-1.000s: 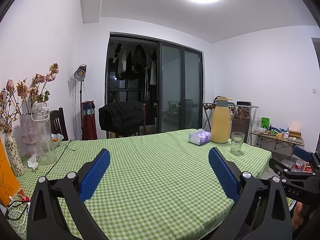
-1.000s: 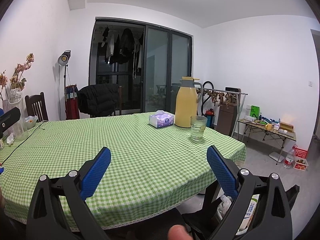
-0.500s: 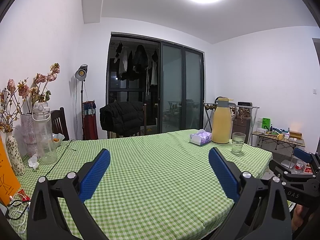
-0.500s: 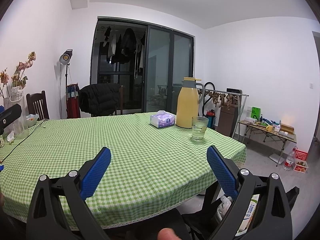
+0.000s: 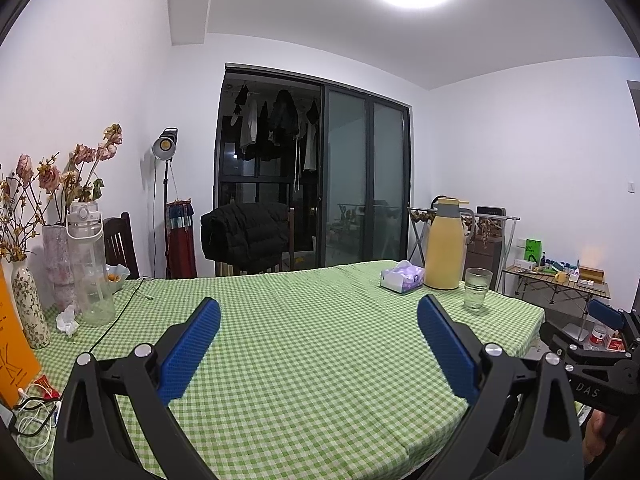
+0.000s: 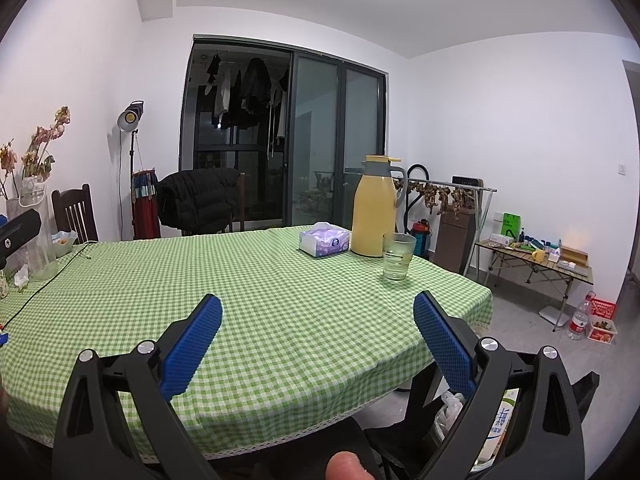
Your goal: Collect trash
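A crumpled white tissue lies on the green checked table at the far left, beside the vases; it also shows in the right wrist view. My left gripper is open and empty above the near middle of the table. My right gripper is open and empty near the table's front edge. A white plastic bag with packaging sits below the table edge at the right, partly hidden by my right gripper.
A yellow thermos, a glass of water and a tissue box stand at the far right. Vases with dried flowers, a clear water jug and a cable line the left side. Chairs stand behind.
Both grippers have shifted slightly, so the scene has drifted a little to the right in both views. Both stay open and empty.
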`<state>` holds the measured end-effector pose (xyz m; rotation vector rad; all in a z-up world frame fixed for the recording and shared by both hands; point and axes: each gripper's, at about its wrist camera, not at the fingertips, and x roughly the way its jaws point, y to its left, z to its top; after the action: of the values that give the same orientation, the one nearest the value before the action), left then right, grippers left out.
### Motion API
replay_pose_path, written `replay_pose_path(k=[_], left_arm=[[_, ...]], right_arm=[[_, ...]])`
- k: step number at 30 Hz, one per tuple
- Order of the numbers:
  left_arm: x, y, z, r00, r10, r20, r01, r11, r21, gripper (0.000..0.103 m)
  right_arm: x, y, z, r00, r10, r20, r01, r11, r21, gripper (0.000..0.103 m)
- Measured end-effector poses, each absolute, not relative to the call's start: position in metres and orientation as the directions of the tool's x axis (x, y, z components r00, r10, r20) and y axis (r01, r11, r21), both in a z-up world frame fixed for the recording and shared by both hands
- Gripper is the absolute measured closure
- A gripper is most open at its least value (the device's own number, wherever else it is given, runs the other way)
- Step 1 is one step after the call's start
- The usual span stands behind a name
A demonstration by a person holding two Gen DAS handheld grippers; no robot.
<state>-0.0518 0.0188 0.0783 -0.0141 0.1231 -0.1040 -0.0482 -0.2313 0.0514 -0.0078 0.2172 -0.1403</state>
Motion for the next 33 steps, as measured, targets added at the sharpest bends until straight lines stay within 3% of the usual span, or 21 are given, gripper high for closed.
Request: replay_pose_path(k=[33], left_arm=[[-0.043,0.005,0.083,0.988,-0.096,-0.122,0.098,0.995,0.013,0.007]], right_arm=[[-0.042,-0.247,0.059,0.960,-0.149,-0.235,0.155,0.988,0.004,0.010]])
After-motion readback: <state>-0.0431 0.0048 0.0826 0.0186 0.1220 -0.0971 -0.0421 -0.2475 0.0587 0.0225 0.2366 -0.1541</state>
